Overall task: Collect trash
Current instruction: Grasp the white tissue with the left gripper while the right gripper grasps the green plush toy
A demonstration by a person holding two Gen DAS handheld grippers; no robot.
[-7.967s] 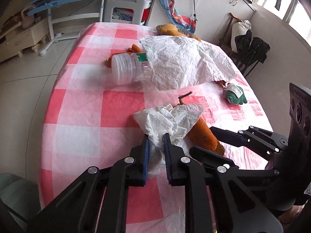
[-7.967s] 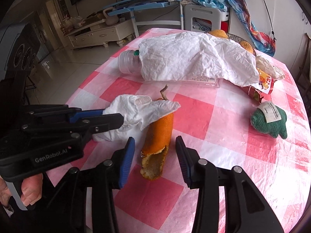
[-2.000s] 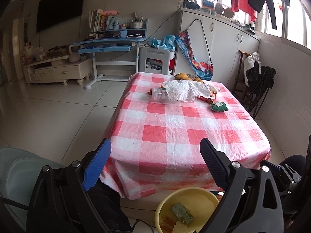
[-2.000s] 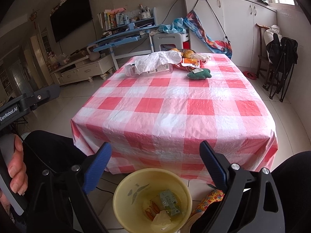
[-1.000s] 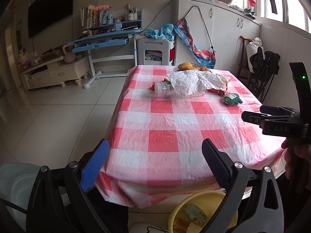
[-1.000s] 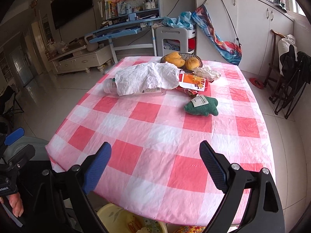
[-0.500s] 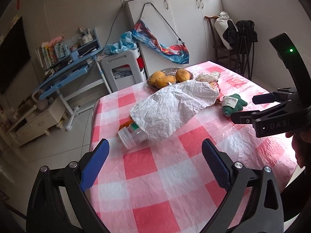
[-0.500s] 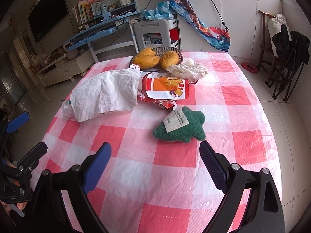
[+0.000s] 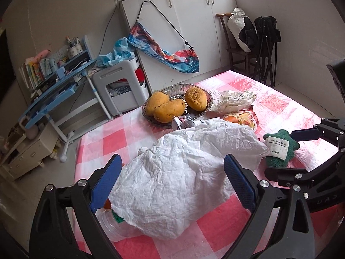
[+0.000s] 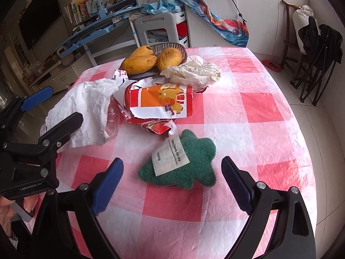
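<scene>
1. The right gripper (image 10: 172, 185) hangs over the pink-checked tabletop (image 10: 258, 108), jaws spread wide and empty.
2. A green tree-shaped sponge (image 10: 194, 164) with a paper tag lies between its fingers.
3. Beyond it lie a torn red-and-orange wrapper (image 10: 159, 103), a crumpled white bag (image 10: 86, 112) and a basket of mangoes (image 10: 170, 47).
4. The left gripper (image 10: 43, 112) is at the left, over the white bag, jaws apart.

Bare worktop (image 10: 248, 108) lies open right of the green toy (image 10: 194, 164), while wrapper (image 10: 159, 103), white sheet (image 9: 183, 172) and fruit basket (image 10: 170, 46) crowd the left and far side.
</scene>
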